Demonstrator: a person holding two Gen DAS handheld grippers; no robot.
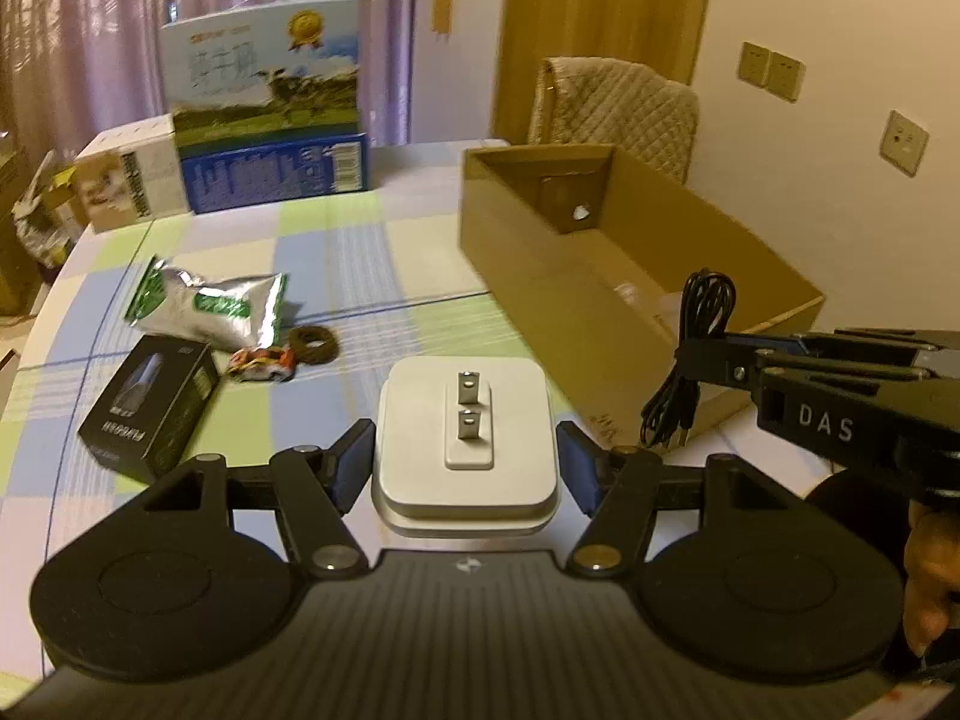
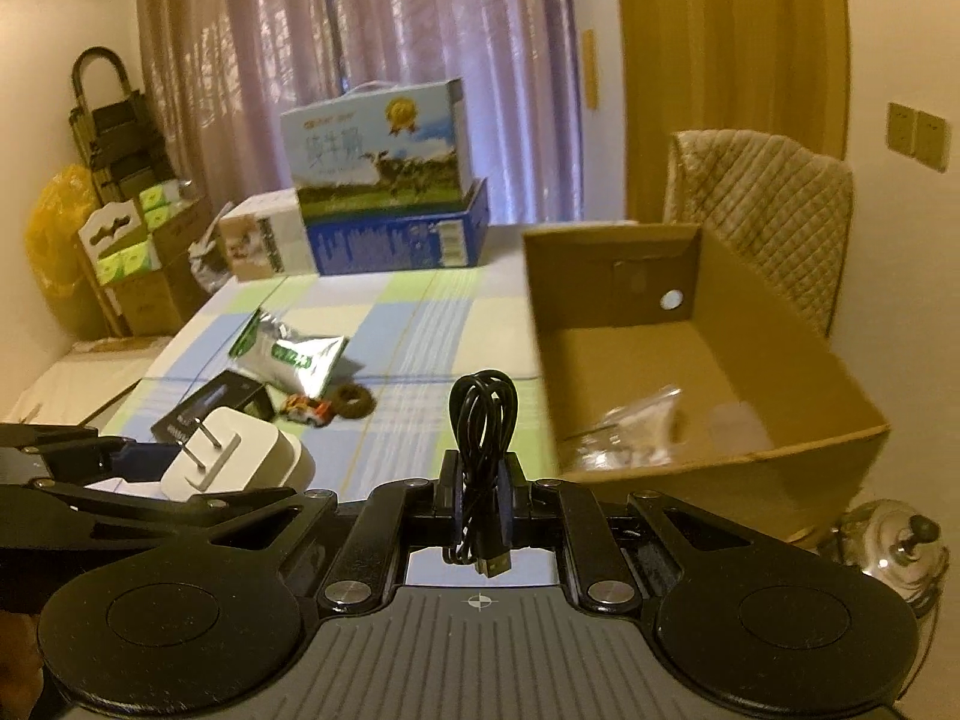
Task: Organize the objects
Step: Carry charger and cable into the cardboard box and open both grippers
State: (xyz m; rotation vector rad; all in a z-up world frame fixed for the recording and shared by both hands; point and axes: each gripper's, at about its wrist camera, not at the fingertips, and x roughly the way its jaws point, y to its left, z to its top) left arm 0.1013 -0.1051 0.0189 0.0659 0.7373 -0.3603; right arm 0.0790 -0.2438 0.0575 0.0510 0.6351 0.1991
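My left gripper [image 1: 465, 463] is shut on a white power adapter [image 1: 465, 420], prongs facing up, held above the checked tablecloth [image 1: 360, 276]. My right gripper [image 2: 480, 480] is shut on a black coiled USB cable [image 2: 483, 420] that stands upright between its pads. In the left wrist view the right gripper [image 1: 696, 354] sits to the right with the cable [image 1: 690, 360] hanging in front of the open cardboard box [image 1: 540, 252]. The right wrist view shows the adapter [image 2: 240, 450] at lower left and the box [image 2: 708, 462] at right, with a clear plastic bag [image 2: 636, 426] inside.
On the cloth to the left lie a silver-green foil pouch [image 1: 210, 303], a black product box [image 1: 150, 408], a small red-white wrapper [image 1: 264, 363] and a brown ring [image 1: 312, 345]. Stacked cartons [image 1: 270, 120] stand at the table's far edge. A padded chair [image 1: 618, 108] is behind the box.
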